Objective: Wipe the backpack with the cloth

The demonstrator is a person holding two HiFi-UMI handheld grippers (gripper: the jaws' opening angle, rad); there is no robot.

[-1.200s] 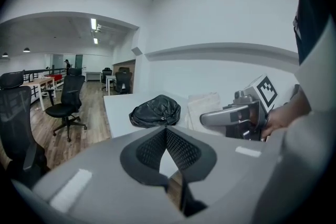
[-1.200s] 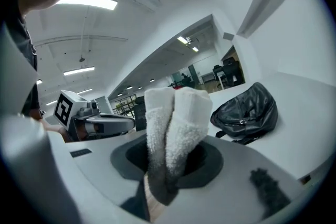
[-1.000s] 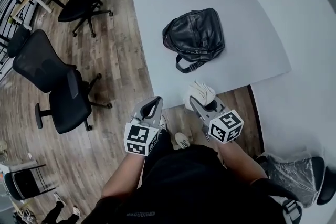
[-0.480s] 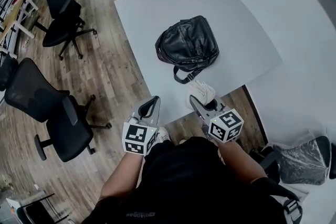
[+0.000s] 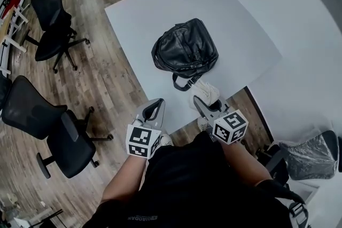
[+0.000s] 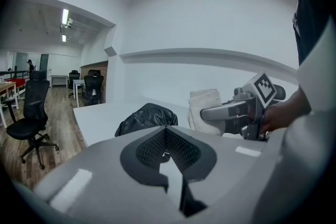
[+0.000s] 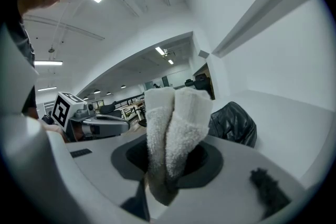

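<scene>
- Now holding a white cloth (image 7: 173, 128) tight in the right gripper (image 5: 199, 102), jaws squeezed on its lower end, fluffy top poking out past the tips.
- Nothing in the left gripper (image 6: 167, 153); jaws pressed together, empty.
- Up ahead on the white table (image 5: 160, 2): a black backpack (image 5: 184, 50), lying flat, in from the near edge.
- From the right gripper: ahead and a little to the left. Cloth not on the bag yet.
- Strap loop (image 5: 181, 83) on the near side of the bag, pointing back toward the person, just beside the cloth in the head view.
- Bag almost as wide as long; long way hard to tell, maybe slanted from near-left to far-right.
- Nearer of the two: the right gripper, with the cloth over the near table edge. Left gripper down by the near corner of the table, a bit farther from the bag.
- Probably the reaching step, no wiping begun.
- Next, most likely: push the cloth forward and a bit left, down onto the top of the bag, then rub across it.
- Maybe good to press on the bag with the left gripper, to stop any sliding on the smooth table.
- Also worth watching: the loose strap, easy to catch with the cloth on the way in.
</scene>
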